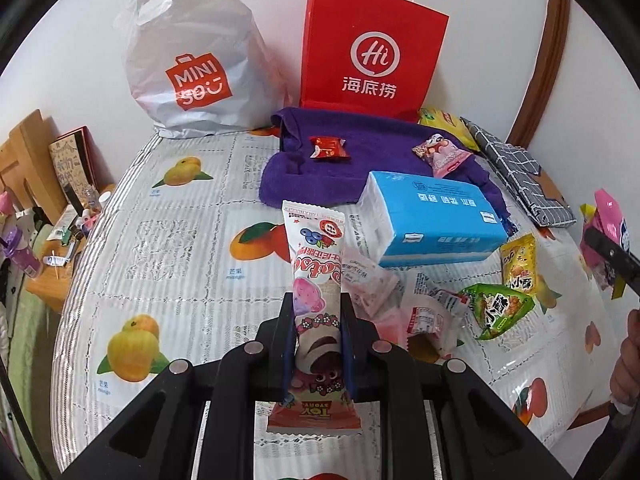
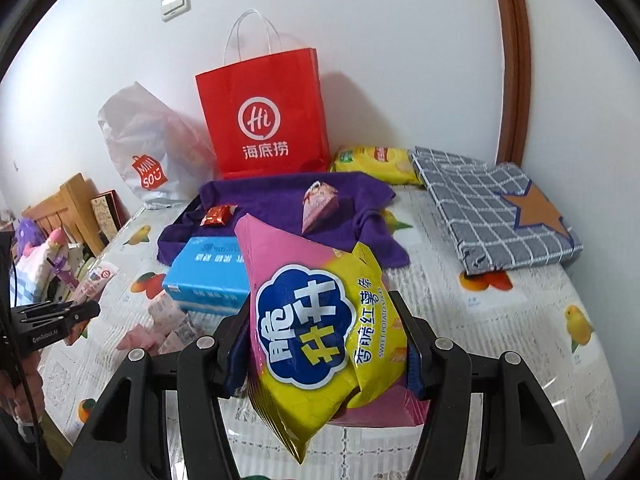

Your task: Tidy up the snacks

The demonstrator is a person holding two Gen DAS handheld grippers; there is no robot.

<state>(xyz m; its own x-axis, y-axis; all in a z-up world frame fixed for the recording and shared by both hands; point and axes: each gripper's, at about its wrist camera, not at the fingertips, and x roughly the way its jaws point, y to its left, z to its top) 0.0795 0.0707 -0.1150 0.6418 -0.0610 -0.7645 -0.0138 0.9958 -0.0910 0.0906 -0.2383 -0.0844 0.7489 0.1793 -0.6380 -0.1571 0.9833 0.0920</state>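
My left gripper [image 1: 318, 320] is shut on a long white and pink snack bar [image 1: 316, 256], which stands upright above the table between its fingers. My right gripper [image 2: 320, 312] is shut on a pink and yellow sweet potato chip bag [image 2: 312, 320], lifted off the table. In the left wrist view the right gripper [image 1: 608, 252] shows at the right edge with that bag. On the table lie a green snack packet [image 1: 498, 310], a small yellow packet [image 1: 518, 264] and several pink and white packets [image 1: 372, 280].
A red paper bag [image 2: 264, 120] and a white plastic bag [image 2: 148, 152] stand against the wall. A purple towel [image 2: 272, 196] carries a red candy [image 2: 216, 216] and a pink packet [image 2: 318, 204]. A blue tissue pack [image 2: 208, 272], yellow chip bag [image 2: 376, 164] and checked cloth bundle [image 2: 492, 208] lie nearby.
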